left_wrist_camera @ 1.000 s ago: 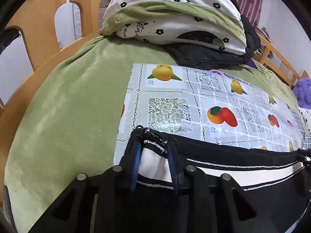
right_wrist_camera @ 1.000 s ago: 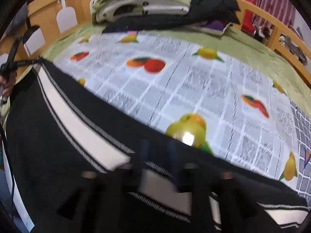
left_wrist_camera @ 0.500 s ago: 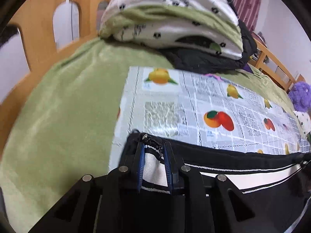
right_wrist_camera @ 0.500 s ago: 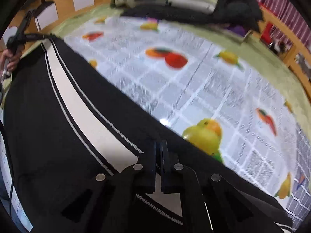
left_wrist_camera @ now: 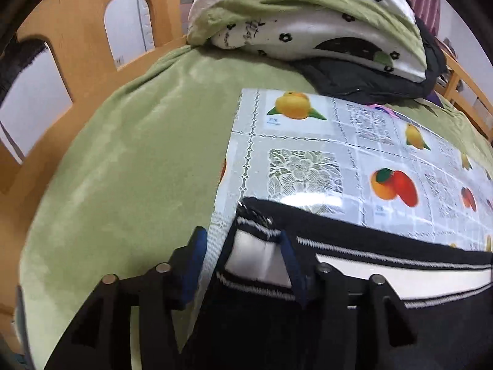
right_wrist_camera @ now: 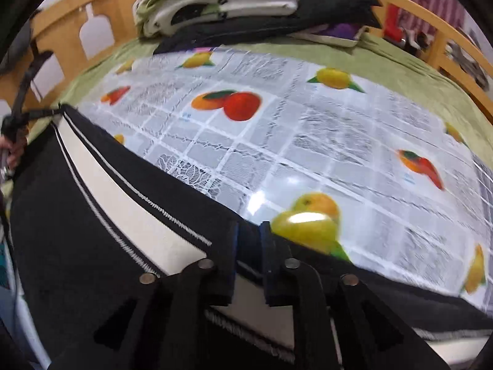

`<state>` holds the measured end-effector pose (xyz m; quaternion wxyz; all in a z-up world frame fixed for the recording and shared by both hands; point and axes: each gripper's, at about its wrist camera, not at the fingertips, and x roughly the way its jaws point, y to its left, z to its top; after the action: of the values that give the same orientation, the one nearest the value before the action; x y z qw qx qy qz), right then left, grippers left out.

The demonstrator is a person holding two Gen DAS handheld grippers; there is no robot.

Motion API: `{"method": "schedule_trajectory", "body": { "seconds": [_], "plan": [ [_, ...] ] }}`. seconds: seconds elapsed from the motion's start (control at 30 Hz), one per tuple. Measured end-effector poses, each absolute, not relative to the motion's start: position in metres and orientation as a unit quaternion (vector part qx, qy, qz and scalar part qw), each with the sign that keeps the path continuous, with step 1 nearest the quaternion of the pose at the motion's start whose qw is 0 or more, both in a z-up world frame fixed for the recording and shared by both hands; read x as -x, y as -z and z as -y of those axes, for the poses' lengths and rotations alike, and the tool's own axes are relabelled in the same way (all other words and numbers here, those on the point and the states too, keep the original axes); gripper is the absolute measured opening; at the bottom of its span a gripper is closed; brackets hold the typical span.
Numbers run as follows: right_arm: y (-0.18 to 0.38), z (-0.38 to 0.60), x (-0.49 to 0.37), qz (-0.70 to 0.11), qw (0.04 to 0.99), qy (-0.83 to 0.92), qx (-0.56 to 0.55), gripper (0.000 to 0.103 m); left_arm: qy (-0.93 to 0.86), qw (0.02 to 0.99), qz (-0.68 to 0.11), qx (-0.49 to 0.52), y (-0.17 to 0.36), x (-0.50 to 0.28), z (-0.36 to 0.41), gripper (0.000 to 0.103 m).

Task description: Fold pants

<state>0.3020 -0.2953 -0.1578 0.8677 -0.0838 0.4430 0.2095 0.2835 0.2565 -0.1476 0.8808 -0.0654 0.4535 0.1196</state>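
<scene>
Black pants with a white side stripe (left_wrist_camera: 385,271) lie along the near edge of a fruit-print plastic cloth (left_wrist_camera: 308,141). My left gripper (left_wrist_camera: 243,246) is open; its jaws stand wide apart, with the pants' cuff end resting between them. In the right wrist view the pants (right_wrist_camera: 101,191) stretch left to the other gripper, seen far left (right_wrist_camera: 18,117). My right gripper (right_wrist_camera: 249,240) is partly open, its jaws apart over the pants' black edge.
The fruit-print cloth (right_wrist_camera: 292,129) covers a green blanket (left_wrist_camera: 129,169) on a wooden-railed bed (left_wrist_camera: 80,30). A folded quilt (left_wrist_camera: 308,18) and dark clothes (left_wrist_camera: 369,77) are stacked at the far end. A wooden rail (right_wrist_camera: 446,40) runs along the right.
My left gripper's jaws have spread wide, letting go of the cuff, which now lies on the cloth. My right gripper's jaws have parted a little on the pants' edge.
</scene>
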Motion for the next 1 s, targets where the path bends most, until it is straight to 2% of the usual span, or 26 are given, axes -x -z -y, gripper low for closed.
{"method": "schedule_trajectory", "body": {
  "seconds": [0.03,0.1,0.17,0.37,0.47,0.63,0.7,0.87,0.93,1.0],
  "plan": [
    [0.151,0.307,-0.295,-0.430,0.878,-0.195,0.081,0.019,-0.112,0.885,-0.448,0.062,0.143,-0.277,-0.253,0.051],
    [0.138,0.340,-0.279,-0.404,0.897,-0.164,0.072,0.050,-0.096,0.894,-0.435,0.056,0.134,-0.262,-0.243,0.062],
    [0.135,0.374,-0.270,-0.397,0.906,-0.129,0.073,0.055,-0.076,0.900,-0.425,0.059,0.131,-0.249,-0.232,0.064],
    [0.165,0.430,-0.297,-0.455,0.884,-0.077,0.073,0.057,-0.010,0.894,-0.437,0.098,0.137,-0.244,-0.194,0.064],
    [0.193,0.435,-0.306,-0.452,0.883,-0.067,0.105,0.047,-0.018,0.891,-0.447,0.082,0.144,-0.248,-0.174,0.064],
    [0.183,0.432,-0.307,-0.451,0.887,-0.041,0.091,0.046,-0.007,0.882,-0.465,0.077,0.145,-0.243,-0.153,0.064],
    [0.169,0.438,-0.296,-0.442,0.894,-0.023,0.072,0.037,-0.012,0.887,-0.457,0.061,0.137,-0.235,-0.150,0.064],
    [0.141,0.482,-0.219,-0.411,0.911,0.026,-0.021,0.045,-0.016,0.887,-0.454,0.080,0.128,-0.205,-0.165,0.064],
    [0.142,0.500,-0.182,-0.405,0.912,0.037,-0.046,0.045,-0.008,0.884,-0.457,0.097,0.130,-0.190,-0.170,0.064],
    [0.157,0.512,-0.155,-0.425,0.902,0.069,-0.031,0.050,-0.007,0.879,-0.466,0.103,0.134,-0.179,-0.169,0.064]
  ]
}}
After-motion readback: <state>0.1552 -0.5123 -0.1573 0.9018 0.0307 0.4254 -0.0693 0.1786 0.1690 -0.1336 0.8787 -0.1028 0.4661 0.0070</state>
